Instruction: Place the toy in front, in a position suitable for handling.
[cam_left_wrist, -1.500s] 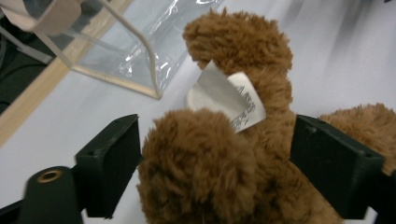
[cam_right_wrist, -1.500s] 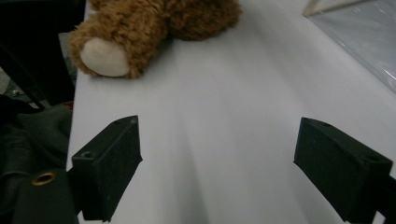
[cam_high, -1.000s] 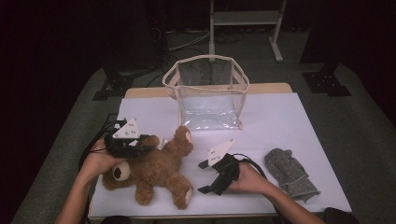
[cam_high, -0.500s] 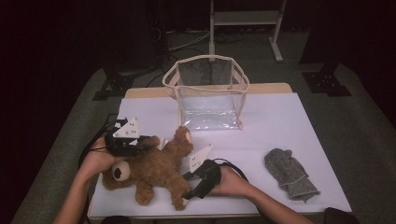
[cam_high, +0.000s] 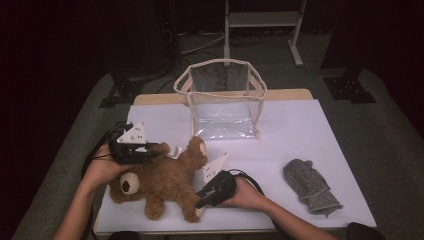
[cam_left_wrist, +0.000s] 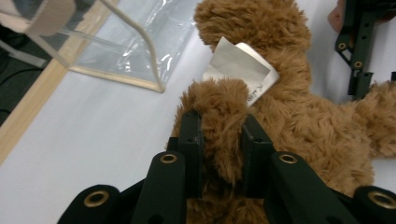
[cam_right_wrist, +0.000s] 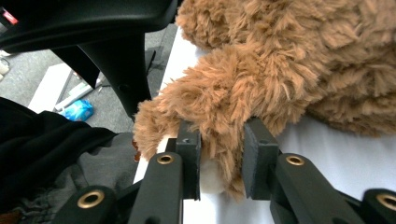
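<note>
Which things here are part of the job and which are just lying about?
In use:
- brown plush teddy bear
- left gripper, clamped on a limb
- right gripper, clamped on a leg

Lying about:
- clear plastic bag with beige trim, possibly next
- grey knitted mitten

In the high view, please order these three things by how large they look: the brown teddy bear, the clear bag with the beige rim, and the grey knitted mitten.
1. Teddy bear and clear bag: they look close in size, and the bag stands farther from the camera, so I do not rank them.
2. Grey mitten: clearly the smallest.
</note>
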